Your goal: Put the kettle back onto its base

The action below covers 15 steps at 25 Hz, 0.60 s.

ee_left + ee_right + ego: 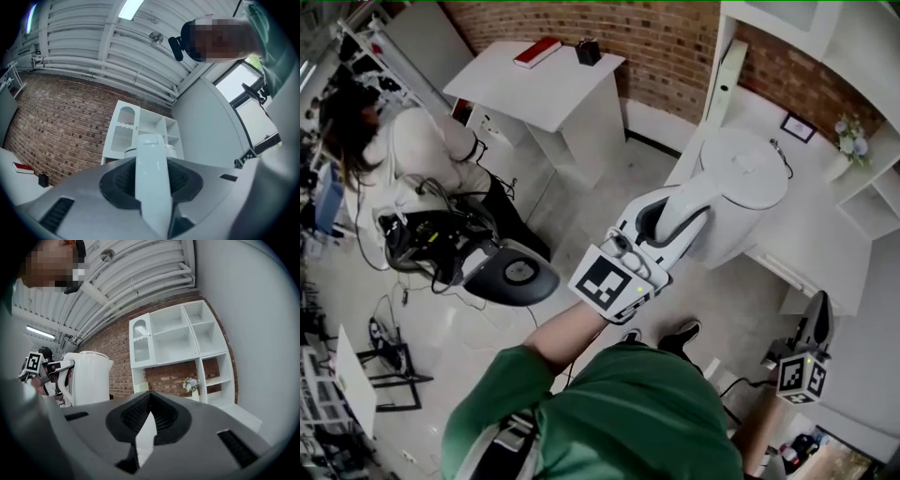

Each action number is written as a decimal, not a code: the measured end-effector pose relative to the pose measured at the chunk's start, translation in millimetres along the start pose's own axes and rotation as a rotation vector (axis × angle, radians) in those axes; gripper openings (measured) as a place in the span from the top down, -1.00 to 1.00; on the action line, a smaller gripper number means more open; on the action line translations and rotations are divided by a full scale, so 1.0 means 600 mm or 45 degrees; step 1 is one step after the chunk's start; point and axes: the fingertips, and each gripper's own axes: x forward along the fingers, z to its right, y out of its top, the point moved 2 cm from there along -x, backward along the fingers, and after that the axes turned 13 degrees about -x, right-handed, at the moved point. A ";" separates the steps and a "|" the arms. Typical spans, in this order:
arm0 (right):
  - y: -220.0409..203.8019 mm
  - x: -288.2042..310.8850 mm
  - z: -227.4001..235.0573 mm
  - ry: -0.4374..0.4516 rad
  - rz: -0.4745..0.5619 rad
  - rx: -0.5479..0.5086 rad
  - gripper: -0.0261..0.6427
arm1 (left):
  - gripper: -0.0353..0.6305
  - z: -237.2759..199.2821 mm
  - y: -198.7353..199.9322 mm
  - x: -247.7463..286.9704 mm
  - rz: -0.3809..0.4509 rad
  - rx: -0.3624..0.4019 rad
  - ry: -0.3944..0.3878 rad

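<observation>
Clenching on the white handle (152,187), the left claw (661,225) is seen carrying the kettle (741,183), which is held upright at the near edge of the white table (825,244), not far from the brick wall (675,47). Whether its underside touches the table cannot be told. The right claw (149,397) is seen low at the person's right, well apart from the kettle, its jaws closed together at the tips with nothing gripped between them.
</observation>
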 end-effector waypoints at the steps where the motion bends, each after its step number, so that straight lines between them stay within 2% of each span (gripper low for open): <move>1: 0.007 0.022 0.012 0.020 0.009 0.008 0.86 | 0.50 -0.005 0.002 0.017 0.005 0.015 0.016; 10: 0.027 0.156 0.105 0.142 0.053 0.035 0.86 | 0.49 -0.034 -0.001 0.132 0.059 0.068 0.196; 15: 0.009 0.215 0.167 0.203 0.031 -0.003 0.86 | 0.50 -0.041 -0.057 0.208 0.044 0.115 0.271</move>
